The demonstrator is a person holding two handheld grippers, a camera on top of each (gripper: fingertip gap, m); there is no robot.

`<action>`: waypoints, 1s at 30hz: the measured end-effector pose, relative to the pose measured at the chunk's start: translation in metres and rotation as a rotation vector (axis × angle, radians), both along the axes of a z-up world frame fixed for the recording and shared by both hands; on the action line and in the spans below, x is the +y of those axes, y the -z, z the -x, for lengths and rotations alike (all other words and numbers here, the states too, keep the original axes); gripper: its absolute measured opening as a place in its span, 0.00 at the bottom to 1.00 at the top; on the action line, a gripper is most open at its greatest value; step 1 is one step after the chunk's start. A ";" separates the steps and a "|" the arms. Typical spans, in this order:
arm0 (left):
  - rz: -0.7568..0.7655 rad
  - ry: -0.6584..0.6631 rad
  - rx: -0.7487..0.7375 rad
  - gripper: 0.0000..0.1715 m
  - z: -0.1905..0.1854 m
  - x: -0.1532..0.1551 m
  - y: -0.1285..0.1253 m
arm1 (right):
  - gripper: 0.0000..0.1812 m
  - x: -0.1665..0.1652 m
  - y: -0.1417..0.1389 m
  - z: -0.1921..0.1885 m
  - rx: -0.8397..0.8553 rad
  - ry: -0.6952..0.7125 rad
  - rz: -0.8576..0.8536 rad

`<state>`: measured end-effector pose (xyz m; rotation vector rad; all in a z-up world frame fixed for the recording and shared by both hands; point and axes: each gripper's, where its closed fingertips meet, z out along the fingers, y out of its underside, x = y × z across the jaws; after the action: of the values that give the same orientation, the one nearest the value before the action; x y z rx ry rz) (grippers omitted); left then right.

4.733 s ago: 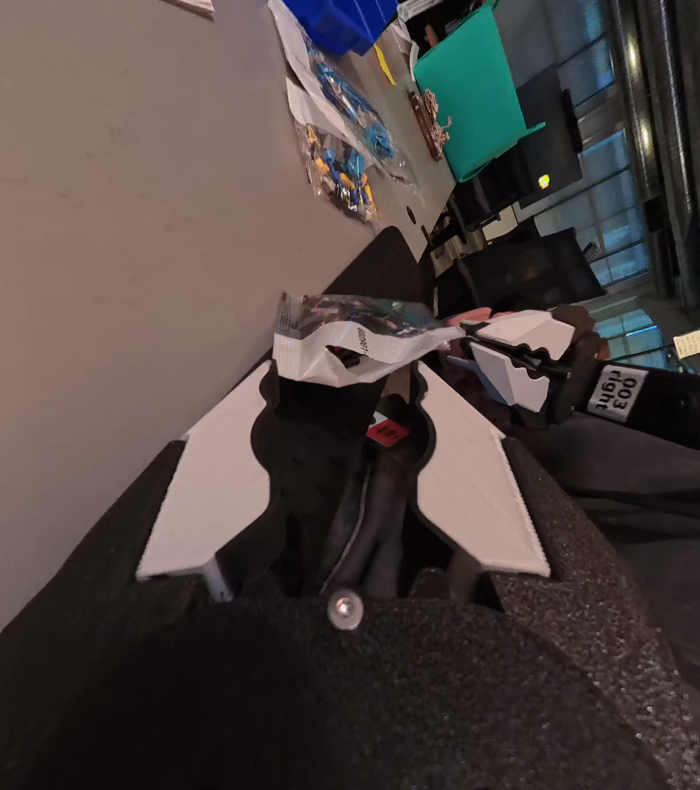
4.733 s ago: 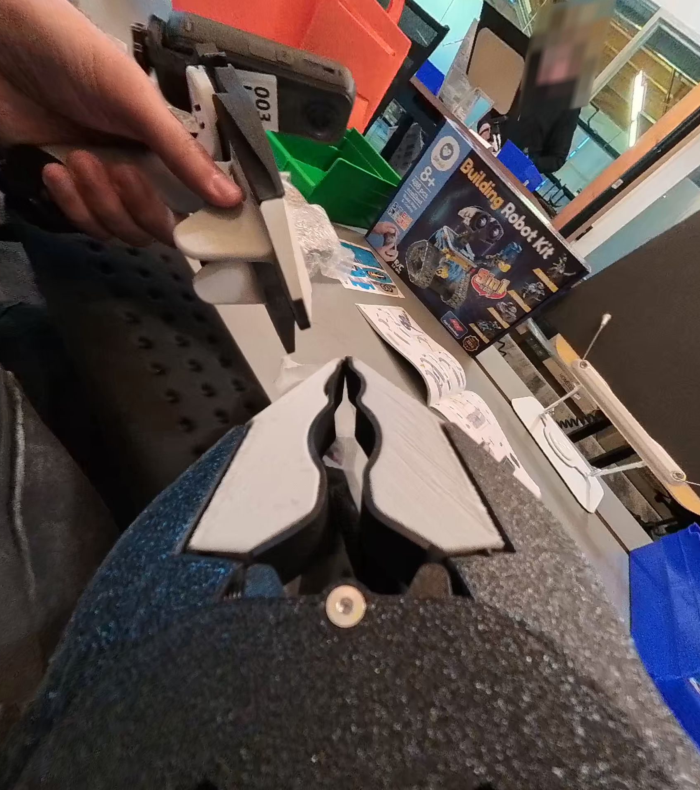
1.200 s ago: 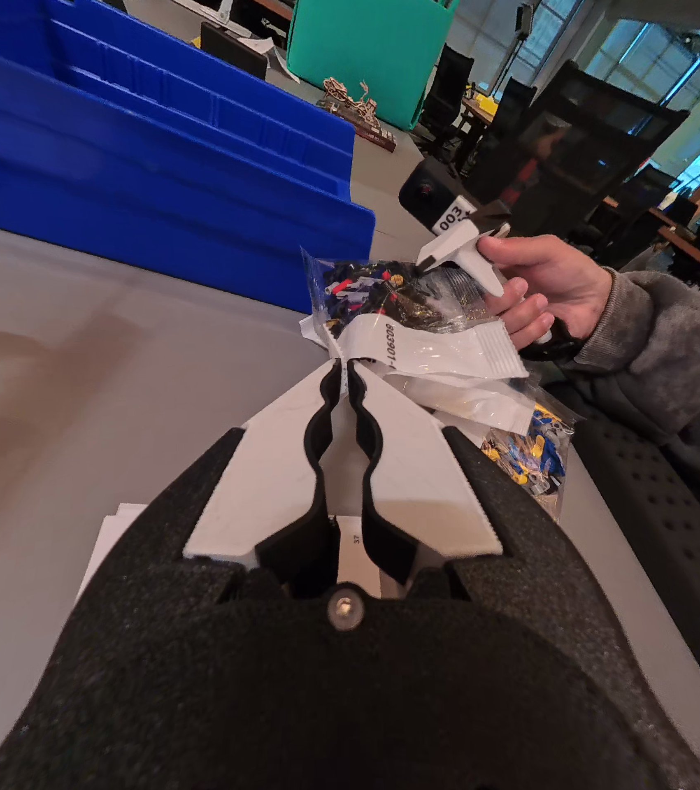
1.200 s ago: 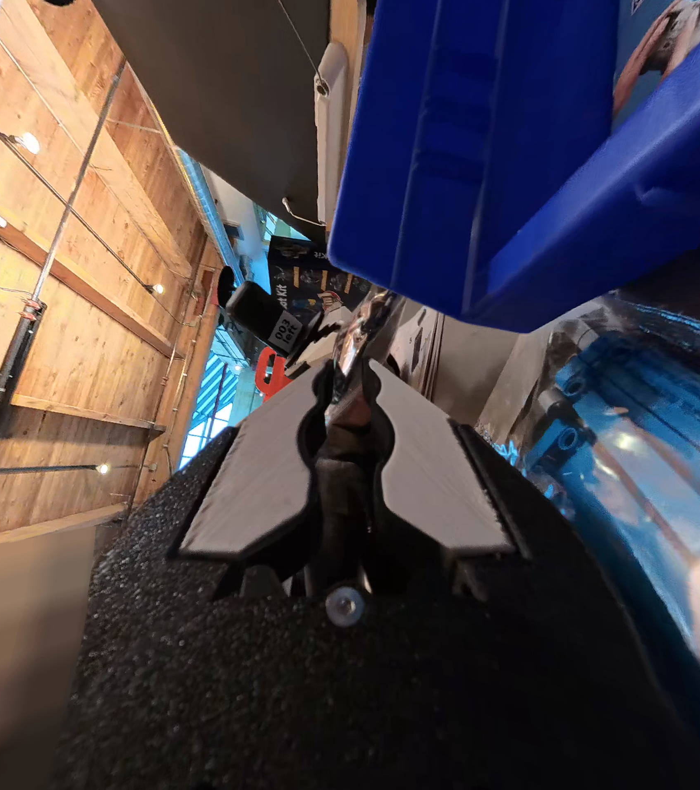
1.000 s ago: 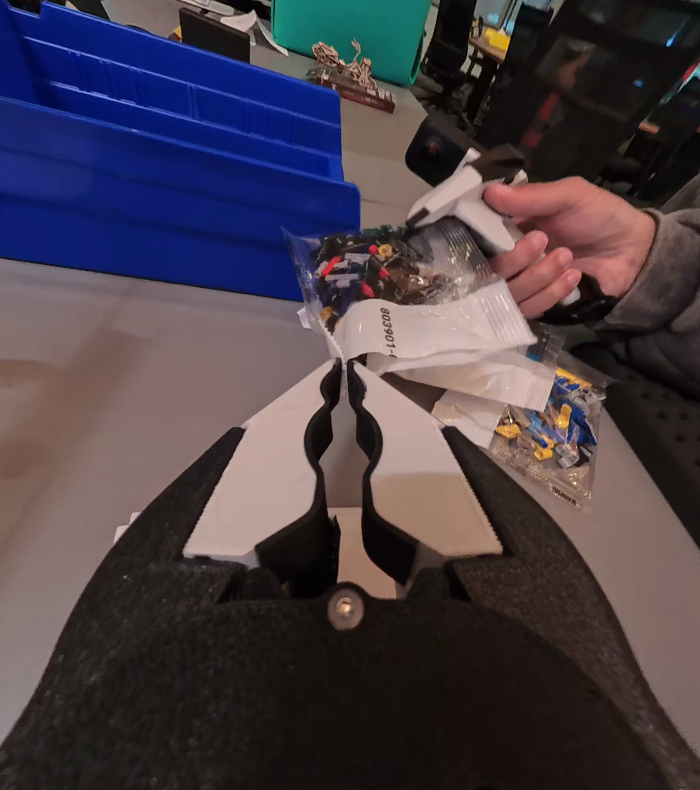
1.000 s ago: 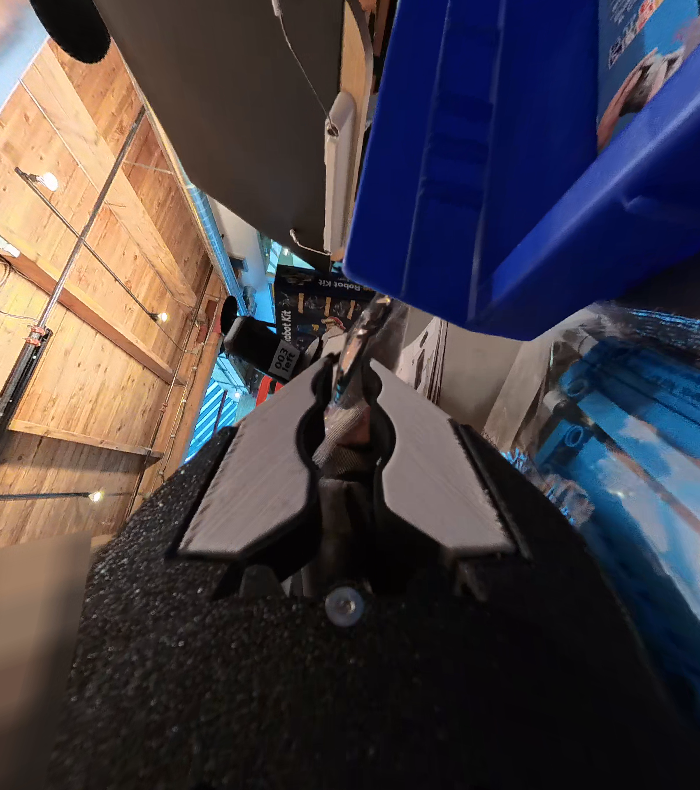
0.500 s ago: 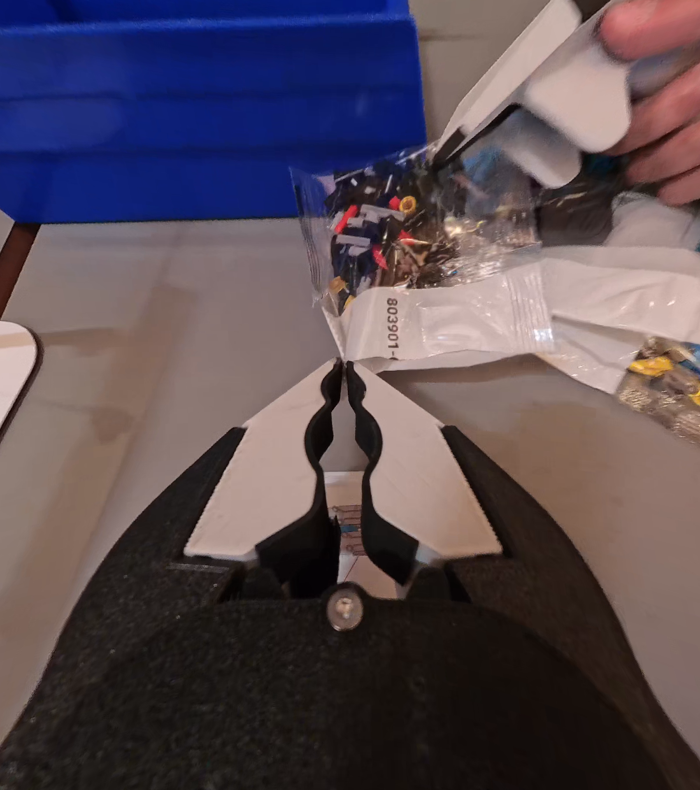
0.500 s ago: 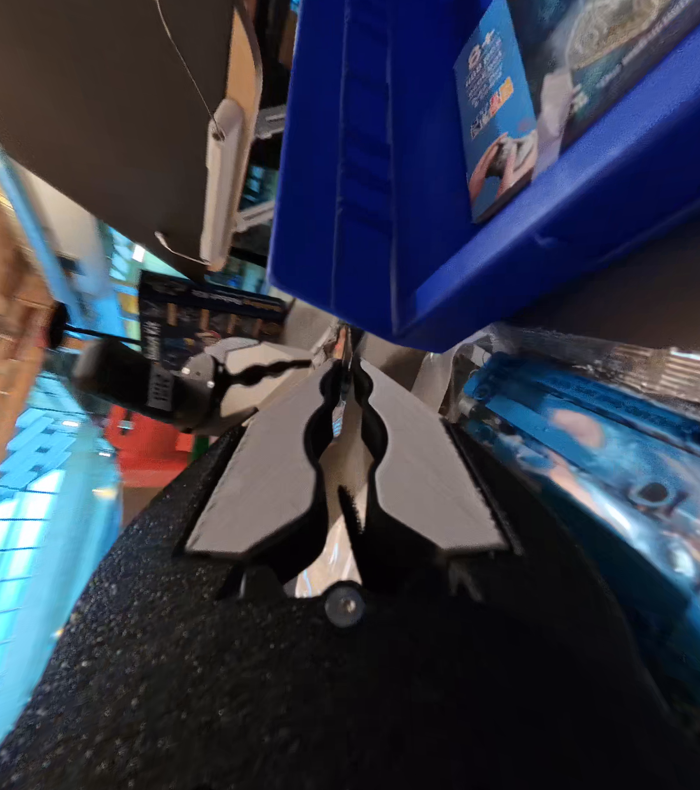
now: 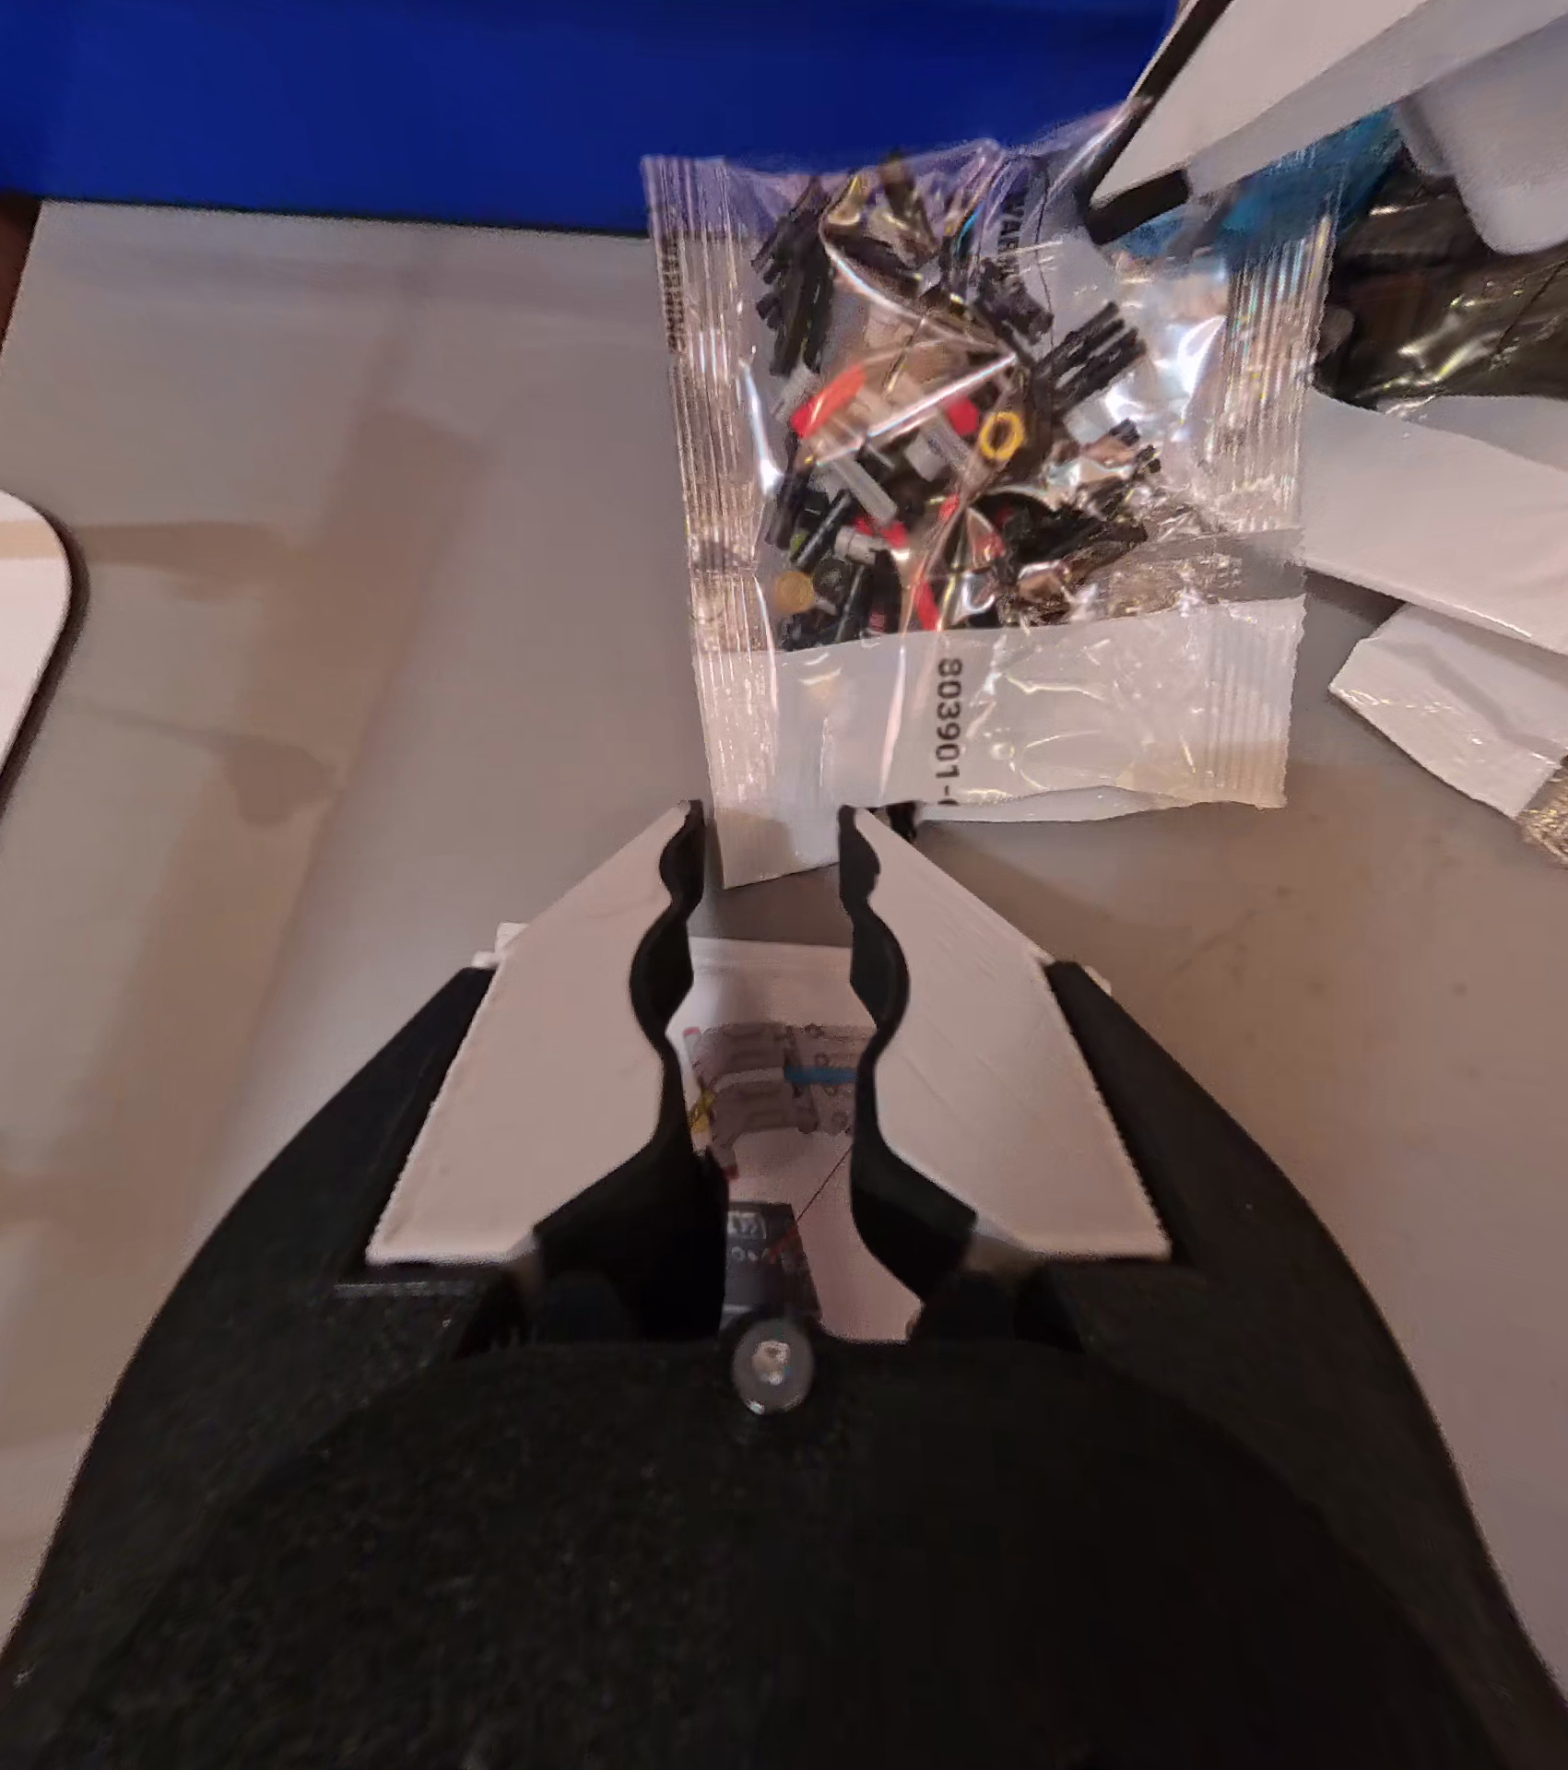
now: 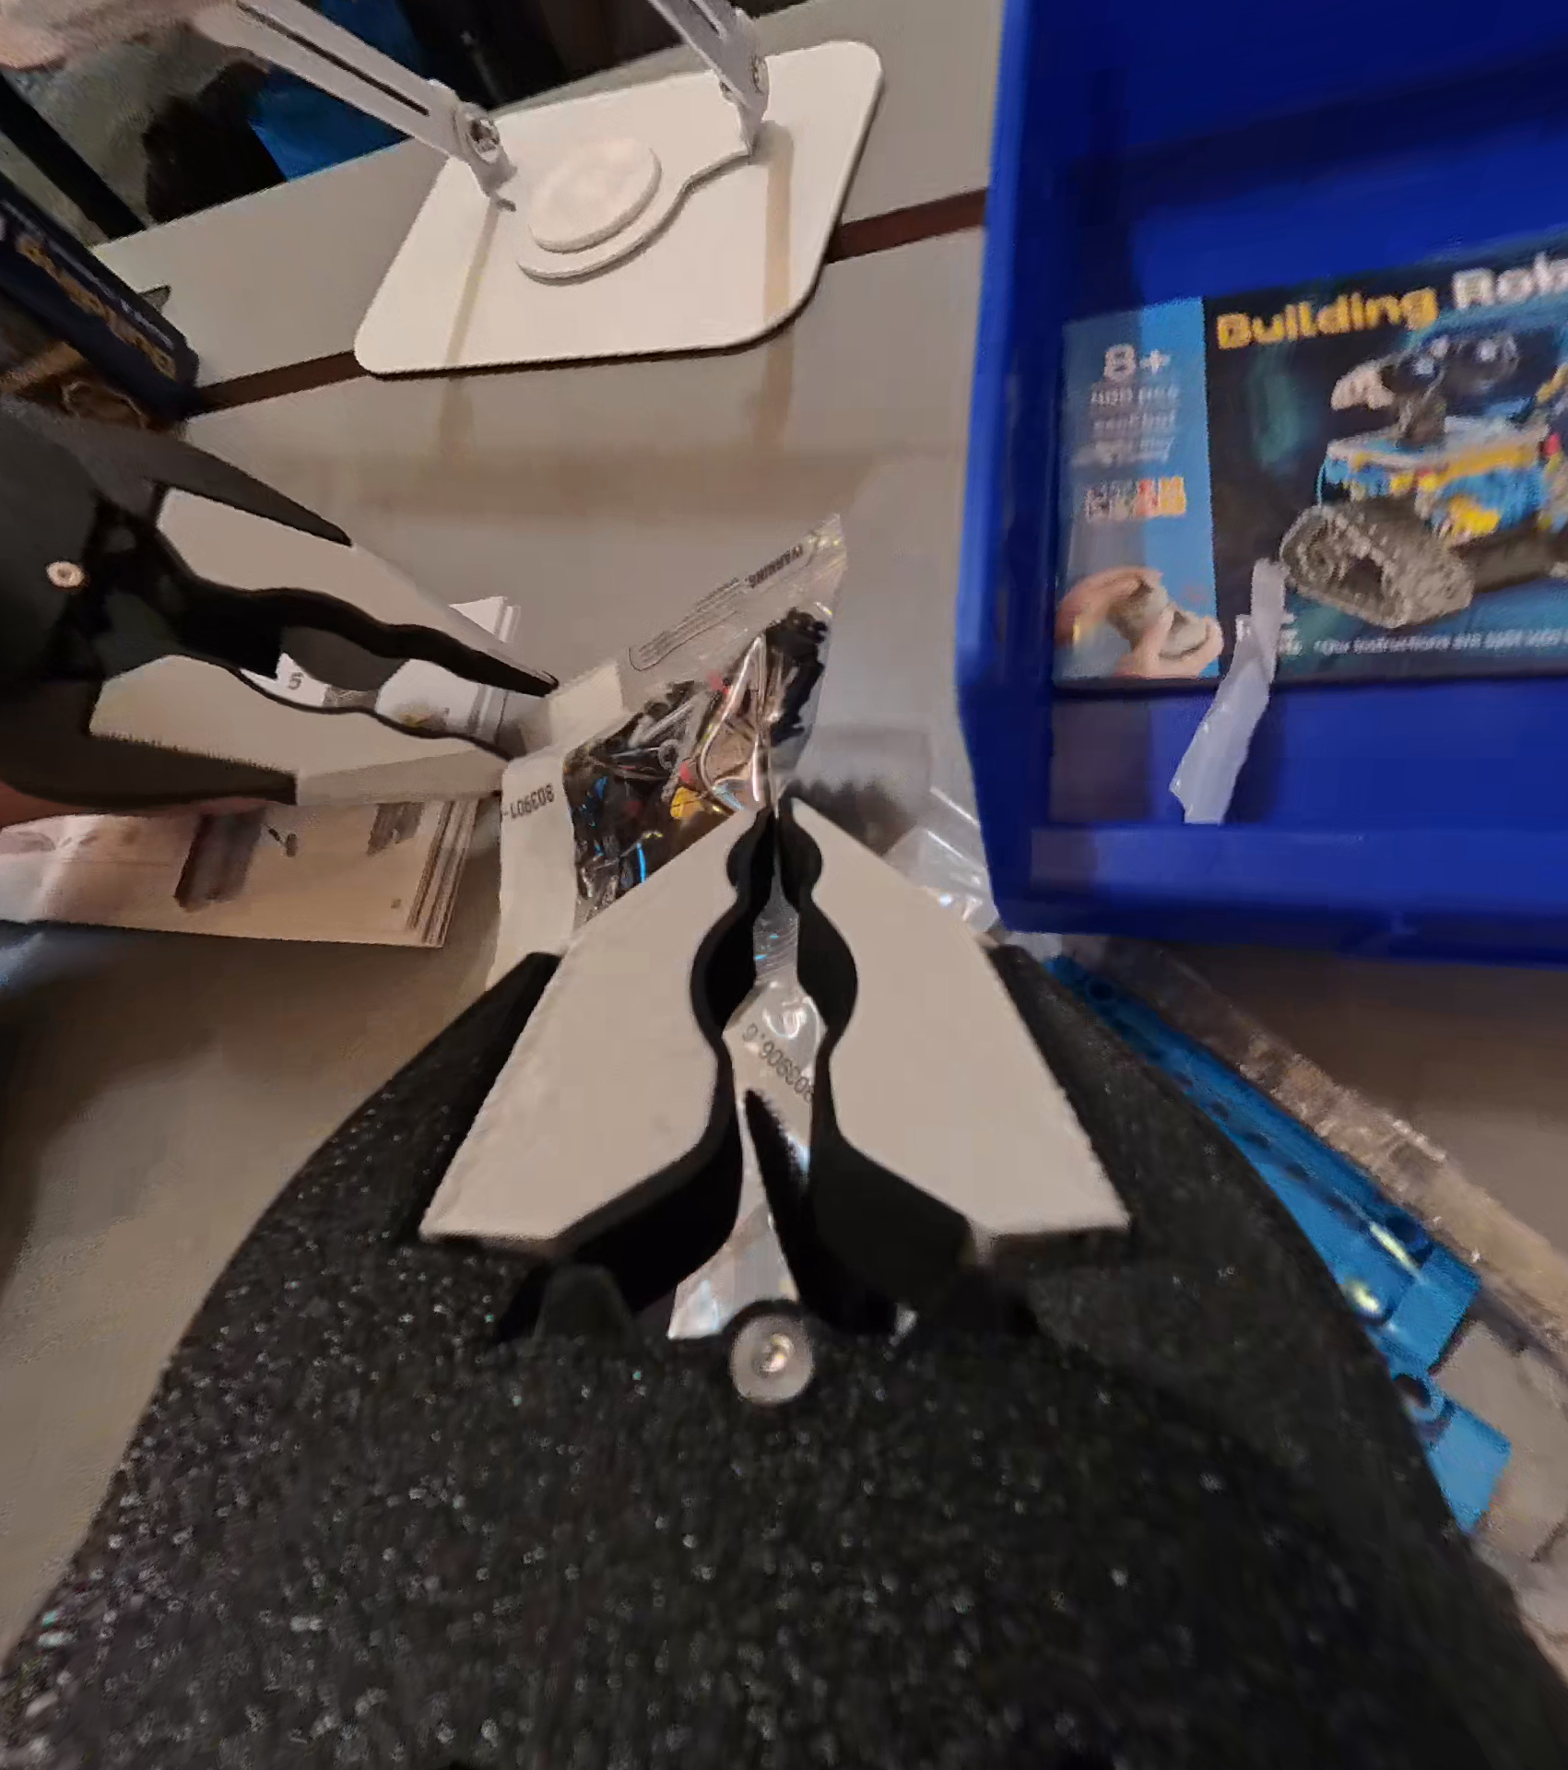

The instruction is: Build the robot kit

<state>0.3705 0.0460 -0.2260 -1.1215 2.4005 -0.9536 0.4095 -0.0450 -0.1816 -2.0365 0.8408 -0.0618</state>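
Observation:
A clear plastic bag of small black, red and yellow parts [image 9: 971,479] hangs just above the grey table [image 9: 330,575]. My right gripper [image 10: 775,814] is shut on the bag's [image 10: 693,709] upper corner; it also shows at the top right of the left wrist view [image 9: 1239,105]. My left gripper [image 9: 770,819] is open, its tips a little apart around the bag's white lower corner. In the right wrist view the left gripper [image 10: 526,733] comes in from the left at the bag's white edge.
A blue bin [image 10: 1335,891] with a printed kit box [image 10: 1335,498] stands right of the bag. A white stand base [image 10: 626,211] sits behind. An instruction booklet [image 10: 282,872] lies under the left gripper. More part bags lie around [image 10: 1287,1197] [image 9: 1479,536]. Spacing between my two grippers at the tips: around 11 cm.
My left gripper has opened from shut, with the bag's lower corner now between its tips. Both views have tilted down towards the table. The right gripper still holds the bag.

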 end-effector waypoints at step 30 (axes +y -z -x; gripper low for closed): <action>0.113 0.016 0.047 0.21 0.008 0.006 -0.005 | 0.00 0.005 -0.038 0.002 -0.358 -0.050 0.161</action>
<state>0.3624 0.0520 -0.2211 -1.1789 2.4223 -1.0924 0.4072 -0.0399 -0.1441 -2.1086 0.5736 -0.4655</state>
